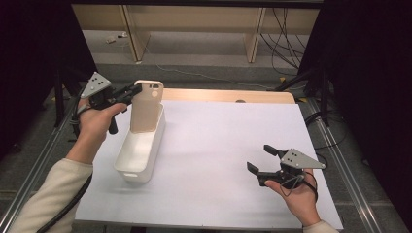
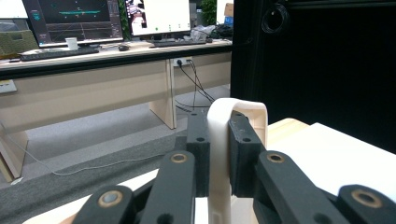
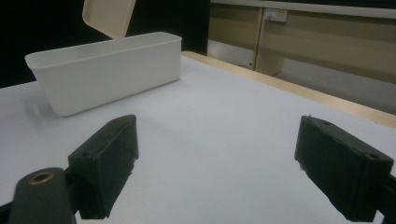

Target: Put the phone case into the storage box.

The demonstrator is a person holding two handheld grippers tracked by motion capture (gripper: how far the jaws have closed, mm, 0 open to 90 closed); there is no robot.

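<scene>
A cream lid (image 1: 146,104) stands on end in the far part of a long white box (image 1: 141,151) at the table's left. My left gripper (image 1: 137,90) is shut on the lid's upper left edge; in the left gripper view the lid (image 2: 219,154) is pinched edge-on between the two black pads, gripper (image 2: 218,140). My right gripper (image 1: 260,158) rests near the table's front right, open, jaws wide apart with nothing between them. In the right gripper view, gripper (image 3: 219,163), the white box (image 3: 105,70) lies ahead on the white surface with the lid's lower end (image 3: 109,16) above it.
White sheet covers the table (image 1: 223,145), with a wooden edge (image 1: 228,94) at the back. Metal rails (image 1: 340,160) run along both sides. Desk legs and cables stand on the floor behind. Black curtains flank the scene.
</scene>
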